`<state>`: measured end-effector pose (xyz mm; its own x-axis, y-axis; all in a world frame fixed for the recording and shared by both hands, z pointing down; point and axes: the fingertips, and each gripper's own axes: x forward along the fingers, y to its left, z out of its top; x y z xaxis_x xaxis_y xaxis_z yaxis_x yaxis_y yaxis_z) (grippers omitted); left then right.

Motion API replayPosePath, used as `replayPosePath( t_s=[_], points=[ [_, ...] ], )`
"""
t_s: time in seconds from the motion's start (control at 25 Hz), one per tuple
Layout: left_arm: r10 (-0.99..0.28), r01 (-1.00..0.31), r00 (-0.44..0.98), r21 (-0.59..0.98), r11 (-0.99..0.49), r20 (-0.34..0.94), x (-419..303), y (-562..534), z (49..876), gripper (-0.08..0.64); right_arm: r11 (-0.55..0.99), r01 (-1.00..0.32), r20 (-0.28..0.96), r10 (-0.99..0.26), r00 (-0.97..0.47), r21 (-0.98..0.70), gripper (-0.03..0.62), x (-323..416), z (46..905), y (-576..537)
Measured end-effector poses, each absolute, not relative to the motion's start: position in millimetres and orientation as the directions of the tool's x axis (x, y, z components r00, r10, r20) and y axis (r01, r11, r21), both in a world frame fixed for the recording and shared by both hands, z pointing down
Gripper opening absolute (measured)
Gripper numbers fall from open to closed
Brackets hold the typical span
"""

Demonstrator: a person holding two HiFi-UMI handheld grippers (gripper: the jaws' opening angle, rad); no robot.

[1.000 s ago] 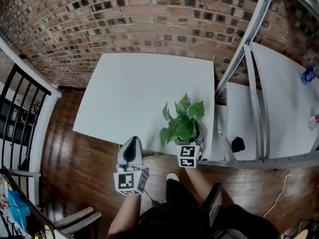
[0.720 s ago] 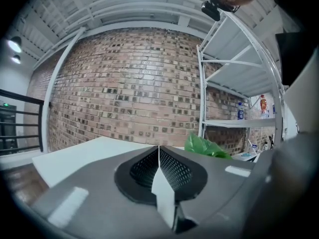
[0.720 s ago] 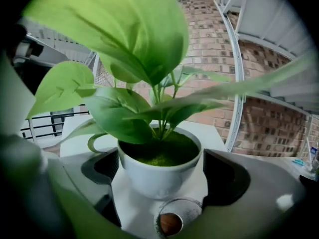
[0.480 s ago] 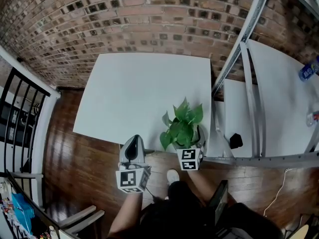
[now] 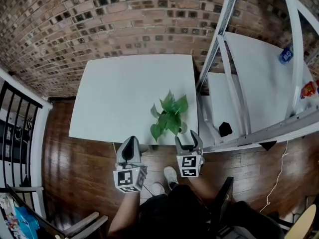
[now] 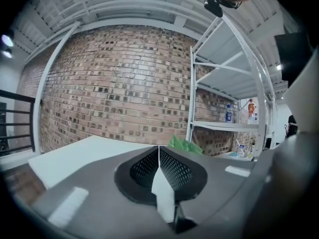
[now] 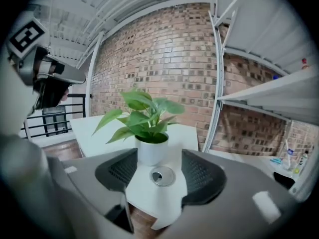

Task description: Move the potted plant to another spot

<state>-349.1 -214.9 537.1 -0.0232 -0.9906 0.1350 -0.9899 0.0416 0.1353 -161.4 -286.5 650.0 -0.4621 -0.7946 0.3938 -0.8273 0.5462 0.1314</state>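
Observation:
The potted plant (image 5: 168, 117), green leaves in a white pot (image 7: 151, 151), stands upright near the front right corner of the white table (image 5: 124, 93). My right gripper (image 5: 187, 139) hangs just off the table's front edge, a little short of the pot. Its jaws are apart and closing. In the right gripper view only the table corner and a round metal grommet (image 7: 162, 176) lie between them (image 7: 159, 159). My left gripper (image 5: 130, 142) is shut and holds nothing, at the front edge left of the plant. In the left gripper view its jaws (image 6: 159, 152) meet, with the leaves (image 6: 184, 144) beyond.
A white metal shelf rack (image 5: 234, 98) stands against the table's right side, with a small black object (image 5: 225, 129) on its low shelf and bottles (image 5: 285, 55) higher up. A brick wall runs behind. A black railing (image 5: 15, 118) is at left, over a wooden floor (image 5: 75, 158).
My right gripper has let go of the pot and drawn back off the table's front edge. The plant stays where it stood. The left gripper has shifted only slightly.

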Motion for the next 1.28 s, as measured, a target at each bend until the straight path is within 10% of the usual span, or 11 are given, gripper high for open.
replayPosePath(
  t_s=[0.2,1.28],
  points=[
    [-0.992,-0.990,0.052,0.137,-0.037,0.112,-330.3,-190.2,514.6,0.020,0.480,-0.864,0.288,-0.858,-0.425,0.153,0.002,-149.4,591.2,-266.9],
    [-0.987,-0.981,0.158,0.118,-0.154,0.027,-213.5,-118.8,458.1,0.015,0.511,-0.850,0.034,-0.859,-0.511,0.129,0.002,-96.8,443.6,-171.2]
  ],
)
